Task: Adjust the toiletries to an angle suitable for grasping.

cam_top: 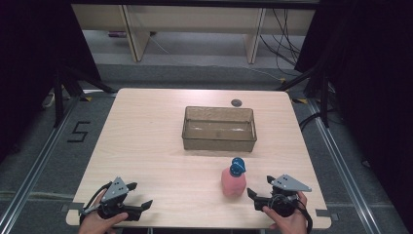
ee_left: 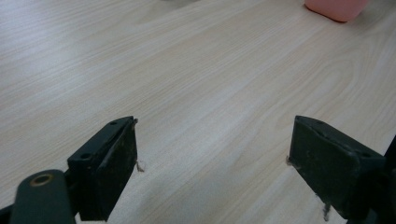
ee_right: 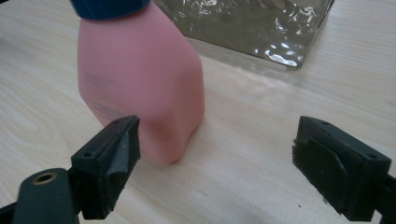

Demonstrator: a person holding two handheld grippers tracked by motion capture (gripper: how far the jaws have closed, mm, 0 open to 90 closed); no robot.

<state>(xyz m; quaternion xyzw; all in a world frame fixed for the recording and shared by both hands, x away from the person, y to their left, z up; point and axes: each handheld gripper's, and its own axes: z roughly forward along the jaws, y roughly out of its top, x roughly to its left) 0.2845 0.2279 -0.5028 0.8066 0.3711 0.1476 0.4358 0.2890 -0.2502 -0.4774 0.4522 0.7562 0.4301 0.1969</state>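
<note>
A pink bottle (cam_top: 233, 183) with a blue cap (cam_top: 237, 166) stands upright on the wooden table (cam_top: 156, 146), toward its front right. My right gripper (cam_top: 260, 187) rests just right of the bottle, jaws open and empty. In the right gripper view the pink bottle (ee_right: 140, 88) stands close ahead and to the left of the right gripper (ee_right: 215, 163), not between the pads. My left gripper (cam_top: 139, 195) sits at the front left of the table, open, with bare wood between its jaws in the left gripper view (ee_left: 215, 168). The bottle's base (ee_left: 336, 8) shows far off there.
A clear, empty rectangular plastic bin (cam_top: 219, 128) stands past the bottle, mid-table; its wall (ee_right: 252, 28) appears behind the bottle. A small dark round disc (cam_top: 236, 102) lies near the far edge. Black curtains and metal floor rails flank the table.
</note>
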